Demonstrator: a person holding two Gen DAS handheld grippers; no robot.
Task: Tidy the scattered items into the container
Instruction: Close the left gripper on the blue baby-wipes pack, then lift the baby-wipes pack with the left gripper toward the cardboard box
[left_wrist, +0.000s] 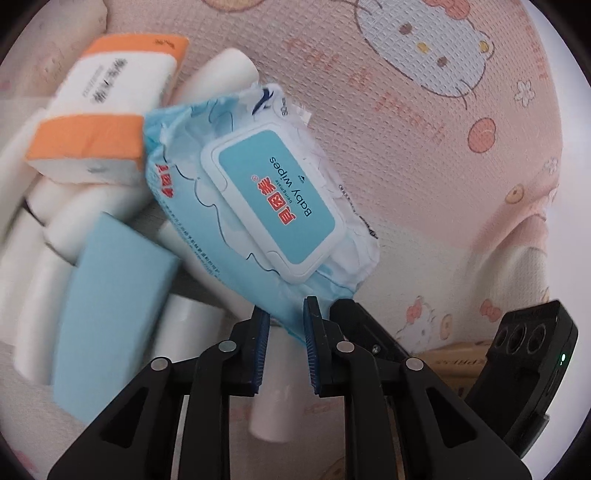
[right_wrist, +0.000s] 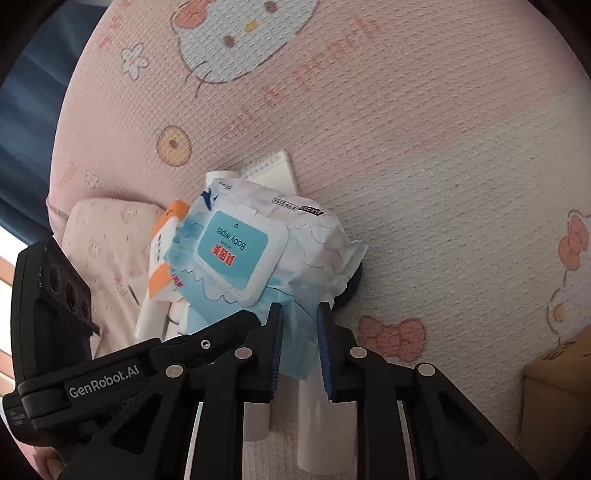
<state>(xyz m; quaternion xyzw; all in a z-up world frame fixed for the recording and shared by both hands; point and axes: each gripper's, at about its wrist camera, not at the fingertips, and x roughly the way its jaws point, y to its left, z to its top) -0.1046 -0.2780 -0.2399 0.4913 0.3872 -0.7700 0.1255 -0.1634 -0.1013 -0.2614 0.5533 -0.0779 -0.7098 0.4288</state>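
Baby wipes pack (left_wrist: 266, 192) lay atop white rolls (left_wrist: 62, 206) on the pink sheet (left_wrist: 424, 166); your left gripper (left_wrist: 286, 314) and right gripper (right_wrist: 299, 310) each pinched its near blue edge.

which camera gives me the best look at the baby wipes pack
The left wrist view. There the baby wipes pack lies large and sharp, its lid label readable, with the left gripper pinching its near edge. The right wrist view shows the same pack smaller, its crumpled near edge pinched by the right gripper.
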